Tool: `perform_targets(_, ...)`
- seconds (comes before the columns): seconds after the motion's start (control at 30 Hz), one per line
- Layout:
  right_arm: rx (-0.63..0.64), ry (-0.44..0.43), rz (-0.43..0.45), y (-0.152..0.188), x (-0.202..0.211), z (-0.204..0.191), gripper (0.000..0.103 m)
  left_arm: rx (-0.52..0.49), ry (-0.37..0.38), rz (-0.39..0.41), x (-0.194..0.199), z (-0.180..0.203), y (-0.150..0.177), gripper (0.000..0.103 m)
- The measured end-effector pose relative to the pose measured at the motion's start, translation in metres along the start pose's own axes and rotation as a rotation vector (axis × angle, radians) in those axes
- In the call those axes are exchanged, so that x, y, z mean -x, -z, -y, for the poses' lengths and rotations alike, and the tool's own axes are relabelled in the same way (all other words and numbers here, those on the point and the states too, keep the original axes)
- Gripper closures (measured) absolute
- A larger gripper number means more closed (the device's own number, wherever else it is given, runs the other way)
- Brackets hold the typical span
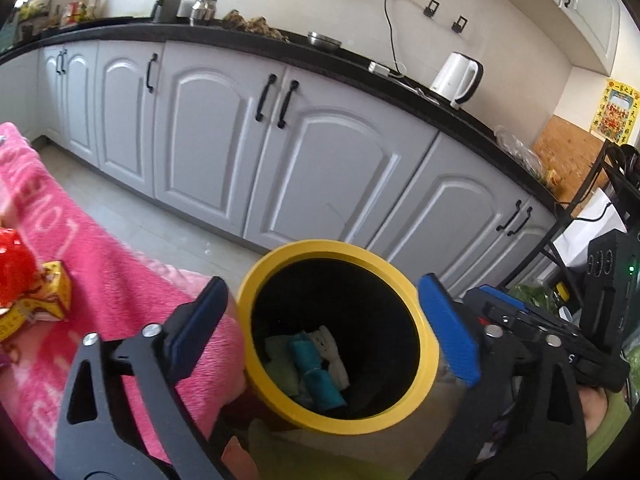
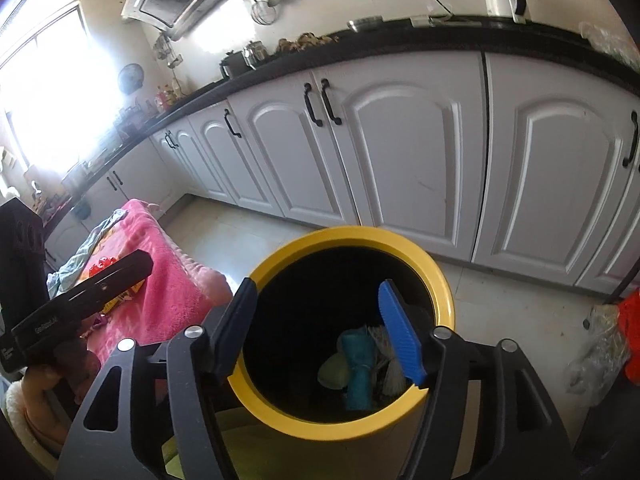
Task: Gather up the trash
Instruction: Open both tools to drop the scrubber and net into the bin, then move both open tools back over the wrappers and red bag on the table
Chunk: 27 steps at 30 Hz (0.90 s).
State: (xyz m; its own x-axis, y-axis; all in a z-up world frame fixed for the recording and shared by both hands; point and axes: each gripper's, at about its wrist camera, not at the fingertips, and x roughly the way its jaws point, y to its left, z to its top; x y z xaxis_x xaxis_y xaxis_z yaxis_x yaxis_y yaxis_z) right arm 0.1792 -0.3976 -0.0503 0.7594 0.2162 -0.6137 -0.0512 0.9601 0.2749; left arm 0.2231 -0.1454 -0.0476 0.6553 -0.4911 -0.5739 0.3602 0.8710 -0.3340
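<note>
**Inspector:** Nearest first, then. State of the two hand-held tools?

**Assistant:** Left gripper (image 1: 322,330) stands spread wide, nothing between its pads; its black fingers (image 1: 196,332) flank the yellow-rimmed bin (image 1: 426,320), one to each side of the mouth. Right gripper (image 2: 324,332) is also released and empty, jaws apart though narrower than the left. Its blue pad (image 2: 400,340) hangs over the bin's opening; the other finger sits at the left rim.

**Inspector:** And the trash?

**Assistant:** Inside the bin, at the bottom: a teal bundle (image 1: 316,372), a pale green piece (image 1: 280,368) to its left, and a white crumpled item (image 1: 332,354) to its right. From the right wrist view the same three show, partly behind the blue pad.

**Inspector:** Anything beside the bin?

**Assistant:** A pink towel (image 1: 120,264) covers the surface to the left, touching or just beside the bin's wall; I cannot tell which. On it, further left, a red object (image 1: 14,272) and a yellow printed box (image 1: 56,296). In the right wrist view, a clear plastic bag (image 2: 600,344) lies on the floor to the right.

**Inspector:** Far side?

**Assistant:** Pale tiled floor, then a run of white cabinets (image 1: 320,152) with black handles under a black countertop (image 1: 360,60). A white kettle (image 1: 456,76) stands on it at the right.
</note>
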Motion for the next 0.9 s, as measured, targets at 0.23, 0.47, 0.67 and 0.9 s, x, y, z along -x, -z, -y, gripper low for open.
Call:
perform_targets(0.23, 0.063, 0.005, 0.047, -0.004, 0.008, -0.017, 0.034, 0.022, -0.038, 0.047, 0.026, -0.012, -0.002, 0.011)
perform_targets(0.47, 0.091, -0.001, 0.065, -0.006, 0.013, -0.029, 0.034, 0.046, -0.069, 0.089, 0.054, -0.024, 0.000, 0.011)
perform_targets(0.67, 0.136, -0.019, 0.081, -0.003, 0.019, -0.044, 0.033, 0.071, -0.099, 0.125, 0.075, -0.036, 0.003, 0.011)
perform_targets(0.9, 0.201, -0.043, 0.102, 0.001, 0.025, -0.069, 0.033, 0.105, -0.142, 0.163, 0.100, -0.053, 0.010, 0.011)
